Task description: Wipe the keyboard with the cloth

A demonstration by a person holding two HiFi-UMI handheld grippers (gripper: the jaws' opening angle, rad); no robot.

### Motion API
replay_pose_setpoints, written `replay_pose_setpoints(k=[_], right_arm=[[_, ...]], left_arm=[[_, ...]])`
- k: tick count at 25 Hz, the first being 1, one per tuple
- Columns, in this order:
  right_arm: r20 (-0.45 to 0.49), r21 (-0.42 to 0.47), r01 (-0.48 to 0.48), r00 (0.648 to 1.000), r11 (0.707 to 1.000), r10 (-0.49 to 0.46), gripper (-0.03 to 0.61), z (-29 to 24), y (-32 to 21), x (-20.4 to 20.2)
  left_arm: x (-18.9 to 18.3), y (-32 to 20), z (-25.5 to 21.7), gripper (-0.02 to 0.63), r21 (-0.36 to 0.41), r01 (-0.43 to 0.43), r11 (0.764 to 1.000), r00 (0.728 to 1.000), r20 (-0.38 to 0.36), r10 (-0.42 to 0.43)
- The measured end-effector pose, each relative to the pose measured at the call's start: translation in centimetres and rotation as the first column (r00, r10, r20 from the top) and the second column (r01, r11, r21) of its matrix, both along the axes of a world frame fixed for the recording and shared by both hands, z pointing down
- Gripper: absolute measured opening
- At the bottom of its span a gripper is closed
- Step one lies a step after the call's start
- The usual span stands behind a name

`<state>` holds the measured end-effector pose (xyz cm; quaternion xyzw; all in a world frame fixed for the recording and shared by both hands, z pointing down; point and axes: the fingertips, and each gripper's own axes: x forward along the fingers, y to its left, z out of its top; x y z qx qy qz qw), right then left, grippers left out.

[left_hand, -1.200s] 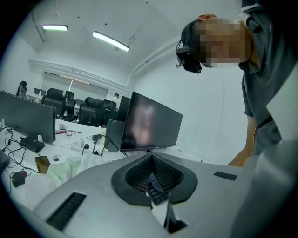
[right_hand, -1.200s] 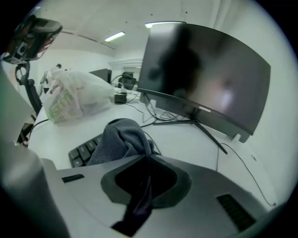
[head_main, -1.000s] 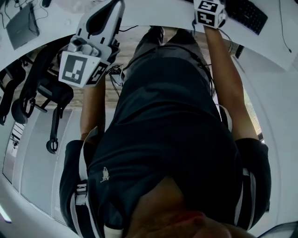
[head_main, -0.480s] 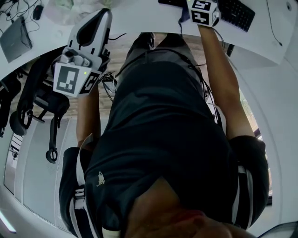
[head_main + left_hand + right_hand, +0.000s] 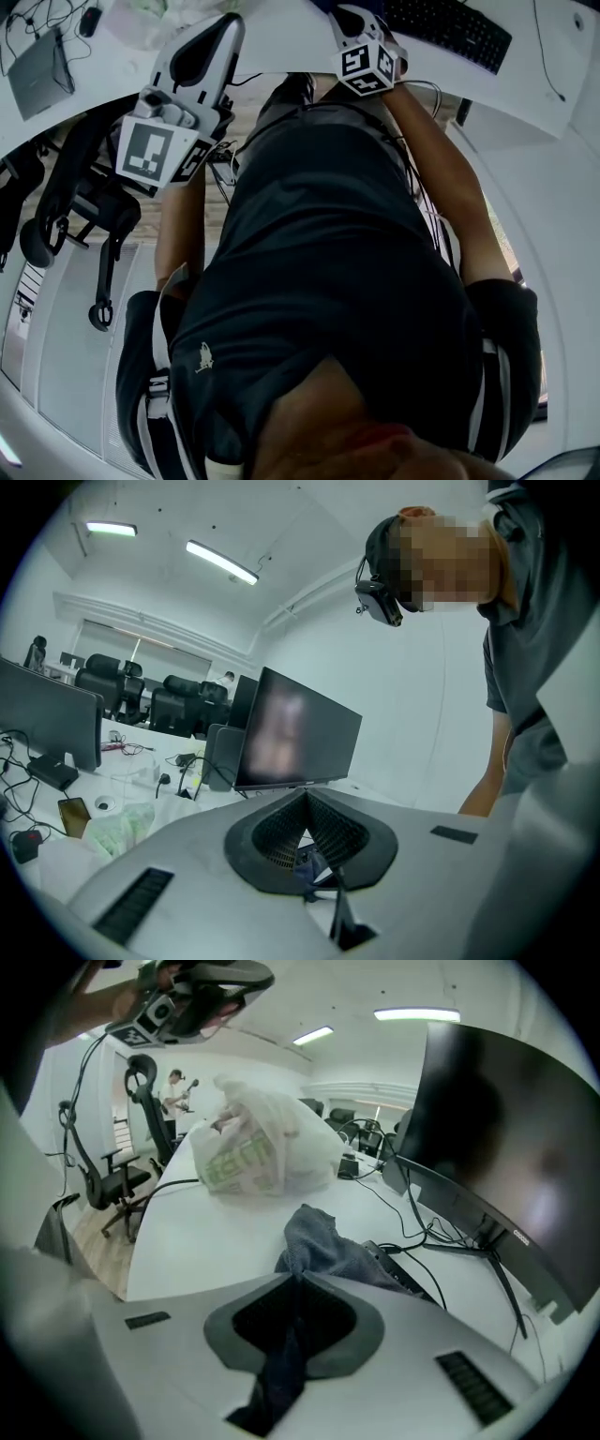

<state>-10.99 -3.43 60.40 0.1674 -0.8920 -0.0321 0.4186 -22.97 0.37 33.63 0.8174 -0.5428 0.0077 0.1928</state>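
Right gripper view shows the right gripper (image 5: 298, 1279) with its fingers pressed together on the grey-blue cloth (image 5: 319, 1239). A dark fold of the cloth runs back between the pads, and the rest bunches up just ahead of the tips. That bunched part rests on the white desk (image 5: 202, 1232) and lies over the near end of the black keyboard (image 5: 403, 1276), which pokes out from under it to the right. Cables trail from there toward the foot of a large dark monitor (image 5: 506, 1138). Farther along the desk stands a crumpled translucent plastic bag (image 5: 267, 1147). Something with green print shows through its wall, but what it holds cannot be made out. In the left gripper view, the left gripper (image 5: 305, 797) has its ribbed pads meeting at the tips with nothing clamped between them. It tilts upward toward another dark screen (image 5: 298, 731), well apart from the cloth. From the head view, the left gripper is over the desk's near edge on the person's left. The right gripper's marker cube (image 5: 366, 67) sits close to the left end of the keyboard. A black office chair (image 5: 70, 192) stands on the floor below the desk edge.
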Motion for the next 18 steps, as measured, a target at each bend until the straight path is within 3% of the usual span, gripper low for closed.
replay_pose_setpoints(k=[5, 12, 18], right_arm=[[0.019, -0.070, -0.044, 0.999, 0.997, 0.045, 0.031, 0.4, -0.9, 2.2], [0.033, -0.072, -0.168, 0.985, 0.983, 0.170, 0.031, -0.6, -9.1, 1.3], [0.103, -0.263, -0.368, 0.909, 0.892, 0.405, 0.031, -0.9, -13.9, 1.9]], left_arm=[[0.1, 0.5, -0.3, 0.005, 0.015, 0.016, 1.000, 1.000, 0.000, -0.016], [-1.4, 1.8, -0.4, 0.005, 0.045, 0.046, 0.998, 0.999, -0.025, -0.045], [-2.3, 2.9, -1.0, 0.005, 0.079, 0.077, 0.994, 0.997, -0.032, -0.075]])
